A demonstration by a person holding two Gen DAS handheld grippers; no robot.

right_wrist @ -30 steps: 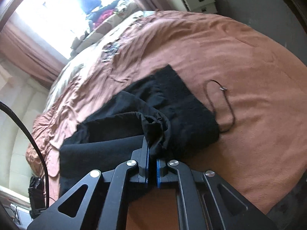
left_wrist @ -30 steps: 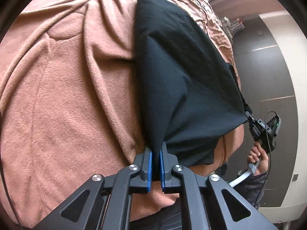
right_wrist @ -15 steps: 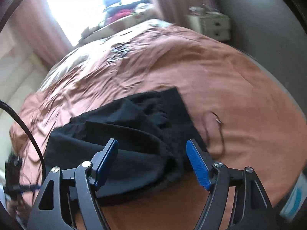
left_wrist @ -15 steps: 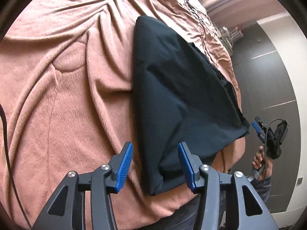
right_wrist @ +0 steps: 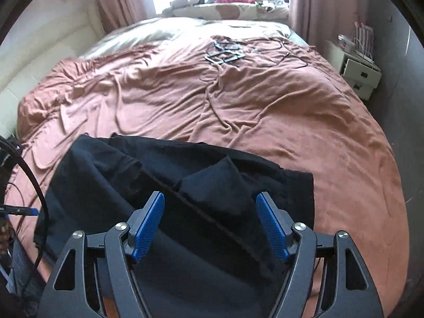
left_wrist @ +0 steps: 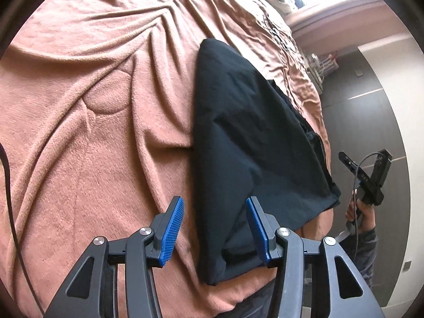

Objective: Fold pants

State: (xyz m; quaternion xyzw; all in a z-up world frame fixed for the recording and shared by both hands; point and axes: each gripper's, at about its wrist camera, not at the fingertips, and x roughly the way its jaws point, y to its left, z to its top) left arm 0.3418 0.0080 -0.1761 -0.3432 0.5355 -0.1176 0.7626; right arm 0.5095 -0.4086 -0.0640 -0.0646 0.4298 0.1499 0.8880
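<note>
Black pants (left_wrist: pixel 251 143) lie folded on a pink-brown bedspread (left_wrist: pixel 92 106), their near corner under my left gripper (left_wrist: pixel 214 228). That gripper is open, its blue pads clear of the cloth on both sides. In the right wrist view the same pants (right_wrist: pixel 164 185) spread across the near part of the bed, with a loose flap raised in the middle. My right gripper (right_wrist: pixel 209 225) hangs open above them, holding nothing. From the left wrist view the right gripper (left_wrist: pixel 368 169) shows at the bed's edge, held in a hand (left_wrist: pixel 357 212).
A white nightstand (right_wrist: pixel 360 71) stands at the right of the bed. Small dark items and cables (right_wrist: pixel 225 53) lie on the far bedspread (right_wrist: pixel 265 100). Pillows and clothes pile by the window (right_wrist: pixel 225 2). A black cable (right_wrist: pixel 34 185) hangs at the left.
Both grippers let go of the pants and opened wide. The pants dropped flat on the bed. The right gripper rolled, rose and pulled back, so the bed now looks level.
</note>
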